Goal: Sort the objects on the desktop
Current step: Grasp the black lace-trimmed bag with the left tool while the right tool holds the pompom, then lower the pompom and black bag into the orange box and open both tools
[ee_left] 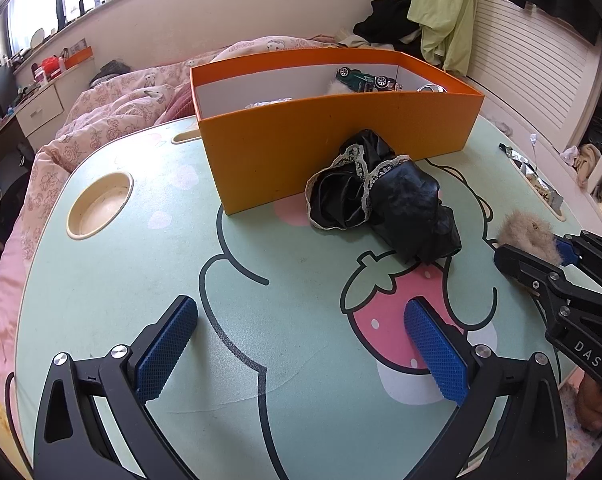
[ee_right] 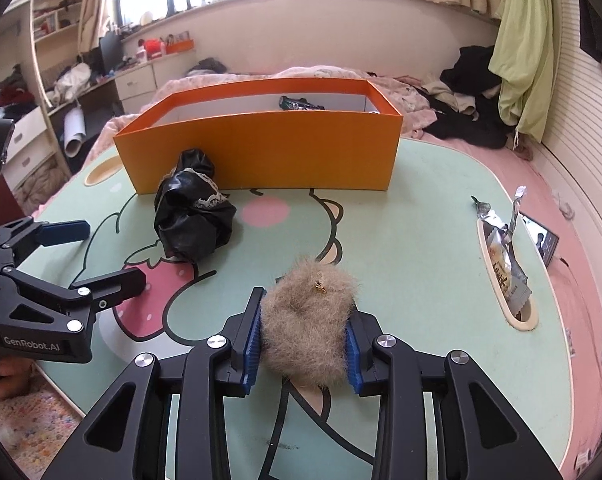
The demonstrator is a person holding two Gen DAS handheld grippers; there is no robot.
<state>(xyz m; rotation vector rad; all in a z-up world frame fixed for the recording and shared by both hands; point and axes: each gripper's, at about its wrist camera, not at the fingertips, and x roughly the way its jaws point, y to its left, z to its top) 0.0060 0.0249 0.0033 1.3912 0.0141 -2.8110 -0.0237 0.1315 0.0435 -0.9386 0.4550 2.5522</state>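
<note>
The fur ball (ee_right: 311,320) sits squeezed between the blue pads (ee_right: 254,344) of my right tongs (ee_right: 303,346), low over the near part of the table (ee_right: 413,248); it bulges out ahead of the tips, and a small gold clasp shows on its top. From my left side I see only its tan edge (ee_left: 527,236) sticking out past the black frame of the right tongs (ee_left: 557,256).

My left tongs (ee_left: 299,344) are spread wide with nothing between the pads (ee_left: 165,344), hovering over the strawberry printed on the table (ee_left: 113,280). They are well apart from the fur ball, off to its left.

Ahead lies a crumpled black cloth with a lace edge (ee_right: 193,216), resting on the table and leaning against the front wall of the orange box (ee_right: 261,152). It lies between my left tongs and the box (ee_left: 341,132) (the cloth (ee_left: 381,200) hides part of that wall). A green toy car (ee_left: 365,79) lies inside the box toward its far right corner, beside something white and something shiny that I cannot make out.

To the right, a torn snack wrapper (ee_right: 501,256) stands in a slot near the table's edge. A round cup recess (ee_left: 101,204) is sunk in the far left of the tabletop.
</note>
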